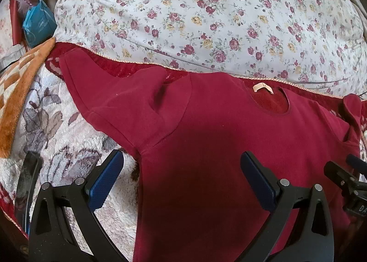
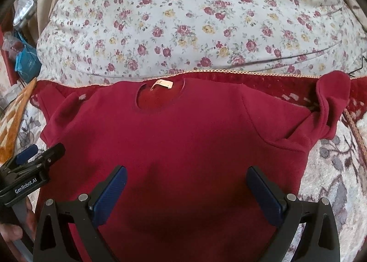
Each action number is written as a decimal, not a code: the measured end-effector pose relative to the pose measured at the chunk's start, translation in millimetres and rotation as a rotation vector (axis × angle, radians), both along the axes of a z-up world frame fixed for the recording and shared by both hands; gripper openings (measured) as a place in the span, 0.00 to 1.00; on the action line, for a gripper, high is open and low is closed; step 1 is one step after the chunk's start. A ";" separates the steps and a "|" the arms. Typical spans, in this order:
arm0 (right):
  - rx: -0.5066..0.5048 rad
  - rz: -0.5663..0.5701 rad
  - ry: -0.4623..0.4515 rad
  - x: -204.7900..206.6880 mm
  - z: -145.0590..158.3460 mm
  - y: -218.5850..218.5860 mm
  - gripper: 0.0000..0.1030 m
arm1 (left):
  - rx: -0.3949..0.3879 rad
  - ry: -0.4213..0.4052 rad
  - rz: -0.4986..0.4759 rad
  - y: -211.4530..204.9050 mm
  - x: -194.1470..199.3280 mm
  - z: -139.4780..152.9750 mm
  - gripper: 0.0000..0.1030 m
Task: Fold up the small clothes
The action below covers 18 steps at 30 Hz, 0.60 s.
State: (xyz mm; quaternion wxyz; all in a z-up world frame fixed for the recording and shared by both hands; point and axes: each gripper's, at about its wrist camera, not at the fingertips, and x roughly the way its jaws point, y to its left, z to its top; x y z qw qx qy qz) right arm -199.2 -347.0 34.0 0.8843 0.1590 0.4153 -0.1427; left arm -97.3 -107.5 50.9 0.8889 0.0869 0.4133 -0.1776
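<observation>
A: Where is the shirt?

B: The red shirt lies flat, front up, on a fluffy blanket with a grey flower print. Its neck hole points away from the cameras, and a pale label shows inside it. The collar end lies on the blanket's red border, just short of a big flowered pillow.

A: And the sleeves?

B: One sleeve is spread out sideways to the left. The other sleeve is bunched and curled up at the right.

A: How are the grippers held?

B: Both hang low over the lower body of the shirt, pointing toward the collar. The left gripper has its fingers wide apart; one blue pad is over the blanket beside the armpit seam, the other over the cloth. Nothing is between them. The right gripper is likewise spread wide, both pads above the red cloth, gripping nothing. The two sit side by side, near each other.

A: Anything else around?

B: An orange and white towel lies at the left edge, with a blue bag beyond it.
</observation>
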 end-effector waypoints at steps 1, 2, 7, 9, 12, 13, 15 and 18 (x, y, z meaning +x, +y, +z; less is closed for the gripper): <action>0.000 0.000 0.002 0.6 -0.2 0.5 1.00 | 0.000 0.002 0.000 0.1 0.0 -0.2 0.99; -0.001 0.002 0.006 1.2 -0.6 -0.4 1.00 | 0.000 0.003 0.001 0.1 0.1 -0.4 0.99; -0.003 0.002 0.011 1.0 -1.0 -0.5 1.00 | -0.003 -0.002 0.003 1.2 -0.1 0.1 0.99; -0.003 0.003 0.013 1.2 -1.0 -0.3 1.00 | 0.000 -0.001 0.004 1.6 0.4 -0.5 0.99; -0.003 0.004 0.014 1.5 -1.0 -0.7 1.00 | 0.005 0.002 0.007 1.0 1.2 -1.6 0.99; -0.003 0.005 0.015 1.6 -1.3 -1.0 1.00 | 0.007 0.003 0.007 0.7 1.4 -1.7 0.99; -0.002 0.006 0.018 2.5 -1.6 -0.7 1.00 | 0.009 0.000 0.005 0.2 1.2 -1.6 0.99; -0.002 0.007 0.021 3.6 -2.3 -0.5 1.00 | 0.009 0.002 0.003 -0.3 1.3 -2.2 0.99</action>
